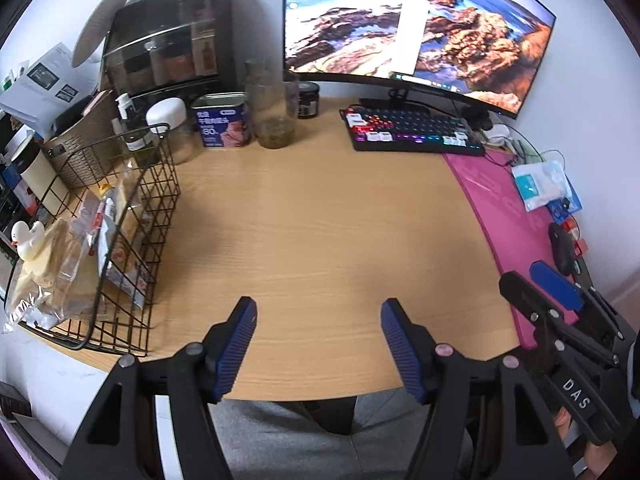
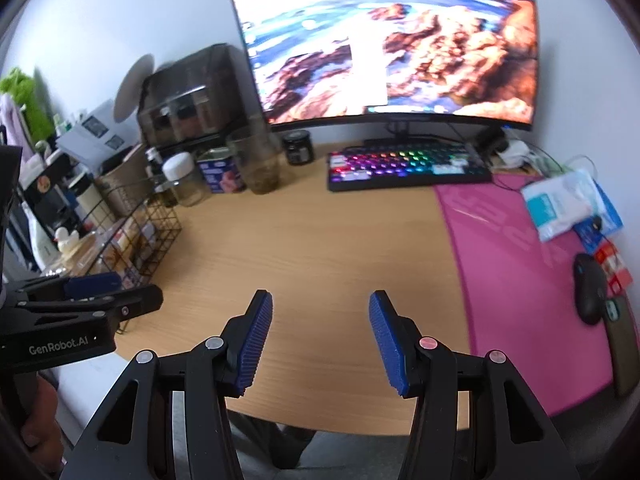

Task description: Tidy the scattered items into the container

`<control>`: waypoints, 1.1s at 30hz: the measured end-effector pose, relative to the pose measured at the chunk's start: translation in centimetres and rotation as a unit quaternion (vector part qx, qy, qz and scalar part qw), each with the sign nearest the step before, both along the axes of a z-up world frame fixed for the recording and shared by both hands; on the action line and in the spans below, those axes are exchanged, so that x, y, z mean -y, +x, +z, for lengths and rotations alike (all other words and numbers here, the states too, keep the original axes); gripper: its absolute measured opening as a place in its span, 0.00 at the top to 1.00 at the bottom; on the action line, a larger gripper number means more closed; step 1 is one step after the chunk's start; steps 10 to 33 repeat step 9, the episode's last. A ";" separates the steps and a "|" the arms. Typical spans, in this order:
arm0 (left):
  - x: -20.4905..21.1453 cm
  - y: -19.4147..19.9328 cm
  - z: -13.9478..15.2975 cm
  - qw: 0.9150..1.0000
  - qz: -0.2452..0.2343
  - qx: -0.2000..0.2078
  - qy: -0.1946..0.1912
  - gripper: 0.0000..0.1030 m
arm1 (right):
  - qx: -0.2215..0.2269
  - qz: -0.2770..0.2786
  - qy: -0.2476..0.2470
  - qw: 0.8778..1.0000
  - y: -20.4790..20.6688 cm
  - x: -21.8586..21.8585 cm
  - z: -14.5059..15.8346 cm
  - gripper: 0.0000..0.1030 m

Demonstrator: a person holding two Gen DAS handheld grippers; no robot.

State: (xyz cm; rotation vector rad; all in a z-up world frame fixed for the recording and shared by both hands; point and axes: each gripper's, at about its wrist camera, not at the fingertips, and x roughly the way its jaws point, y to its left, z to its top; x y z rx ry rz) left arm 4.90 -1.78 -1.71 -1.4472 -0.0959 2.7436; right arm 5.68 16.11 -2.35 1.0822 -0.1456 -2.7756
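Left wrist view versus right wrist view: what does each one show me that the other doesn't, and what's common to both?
Only the left wrist view shows the bagged items inside the wire basket clearly, and the right gripper from the side. Only the right wrist view shows the green plush at far left, the whole black mouse, and the left gripper from the side. Both show the yellow duck, blue tin, keyboard, monitor, pink mat, and bare desk between open jaws.
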 end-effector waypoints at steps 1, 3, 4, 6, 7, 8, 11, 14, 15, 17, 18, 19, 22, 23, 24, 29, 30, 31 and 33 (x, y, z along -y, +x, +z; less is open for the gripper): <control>-0.1 0.0 0.0 1.000 -0.002 -0.001 0.001 0.31 | 0.001 -0.004 0.000 1.000 0.1 -0.2 0.0 0.50; -0.5 0.1 0.3 1.000 -0.006 -0.006 -0.002 0.31 | -0.003 -0.011 -0.001 1.000 0.6 -0.6 0.1 0.50; -0.5 0.1 0.4 1.000 -0.006 -0.008 -0.002 0.31 | -0.005 -0.014 -0.002 1.000 0.8 -0.8 0.2 0.50; -0.6 0.1 0.6 1.000 -0.005 -0.012 -0.002 0.31 | -0.007 -0.017 -0.004 1.000 1.0 -1.1 0.3 0.50; -0.6 0.1 0.6 1.000 -0.004 -0.014 -0.002 0.31 | -0.007 -0.018 -0.004 1.000 1.0 -1.1 0.4 0.50; -0.6 0.1 0.7 1.000 -0.003 -0.016 -0.002 0.31 | -0.006 -0.019 -0.005 1.000 1.0 -1.2 0.4 0.50; -0.5 0.1 0.8 1.000 -0.002 -0.019 -0.001 0.31 | -0.005 -0.017 -0.006 1.000 0.9 -1.2 0.3 0.50; -0.5 0.1 0.8 1.000 -0.002 -0.019 -0.001 0.31 | -0.005 -0.017 -0.006 1.000 0.9 -1.2 0.3 0.50; -0.5 0.1 0.8 1.000 -0.002 -0.019 -0.001 0.31 | -0.005 -0.017 -0.006 1.000 0.9 -1.2 0.3 0.50; -0.5 0.1 0.8 1.000 -0.002 -0.019 -0.001 0.31 | -0.005 -0.017 -0.006 1.000 0.9 -1.2 0.3 0.50; -0.5 0.1 0.8 1.000 -0.002 -0.019 -0.001 0.31 | -0.005 -0.017 -0.006 1.000 0.9 -1.2 0.3 0.50; -0.5 0.1 0.8 1.000 -0.002 -0.019 -0.001 0.31 | -0.005 -0.017 -0.006 1.000 0.9 -1.2 0.3 0.50; -0.5 0.1 0.8 1.000 -0.002 -0.019 -0.001 0.31 | -0.005 -0.017 -0.006 1.000 0.9 -1.2 0.3 0.50; -0.5 0.1 0.8 1.000 -0.002 -0.019 -0.001 0.31 | -0.005 -0.017 -0.006 1.000 0.9 -1.2 0.3 0.50; -0.5 0.1 0.8 1.000 -0.002 -0.019 -0.001 0.31 | -0.005 -0.017 -0.006 1.000 0.9 -1.2 0.3 0.50; -0.5 0.1 0.8 1.000 -0.002 -0.019 -0.001 0.31 | -0.005 -0.017 -0.006 1.000 0.9 -1.2 0.3 0.50; -0.5 0.1 0.8 1.000 -0.002 -0.019 -0.001 0.31 | -0.005 -0.017 -0.006 1.000 0.9 -1.2 0.3 0.50; -0.5 0.1 0.8 1.000 -0.002 -0.019 -0.001 0.31 | -0.005 -0.017 -0.006 1.000 0.9 -1.2 0.3 0.50; -0.5 0.1 0.8 1.000 -0.002 -0.019 -0.001 0.31 | -0.005 -0.017 -0.006 1.000 0.9 -1.2 0.3 0.50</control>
